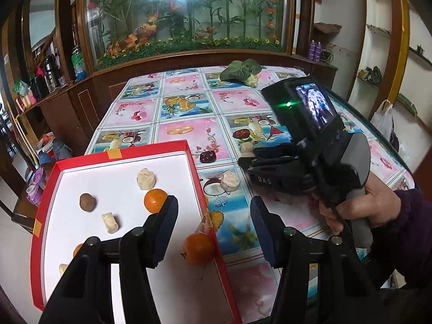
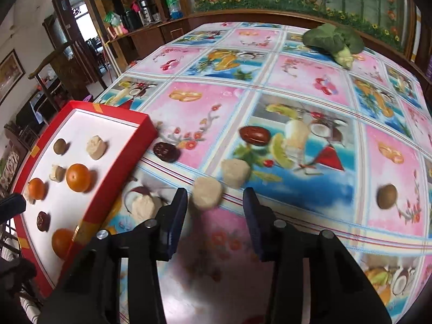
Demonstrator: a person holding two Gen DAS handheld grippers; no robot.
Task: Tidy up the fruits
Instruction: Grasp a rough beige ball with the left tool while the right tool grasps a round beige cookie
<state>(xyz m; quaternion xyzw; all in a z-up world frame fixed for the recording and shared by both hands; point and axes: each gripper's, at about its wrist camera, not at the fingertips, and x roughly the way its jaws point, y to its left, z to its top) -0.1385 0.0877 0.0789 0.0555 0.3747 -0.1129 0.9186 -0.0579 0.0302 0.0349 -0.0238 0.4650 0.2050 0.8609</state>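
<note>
A red box lid (image 1: 192,159) (image 2: 140,132) with a white floor lies at the table's left edge. It holds oranges (image 1: 155,200) (image 1: 198,248) (image 2: 78,177), a brown longan (image 1: 87,202), pale chunks (image 1: 145,178) and a dark date (image 2: 43,220). My left gripper (image 1: 213,232) is open and empty above the lid's right wall. My right gripper (image 2: 216,224) is open and empty, low over the table. Pale chunks (image 2: 206,193) (image 2: 236,172) (image 2: 144,206) lie just beyond its fingertips. Dates (image 2: 166,151) (image 2: 254,135) and a longan (image 2: 387,196) lie loose on the cloth.
A fruit-print tablecloth (image 2: 297,81) covers the table. A leafy green vegetable (image 1: 241,73) (image 2: 333,43) lies at the far edge. A wooden cabinet with artificial plants (image 1: 189,21) stands behind. Bottles and flasks (image 1: 51,73) sit on a shelf at the left.
</note>
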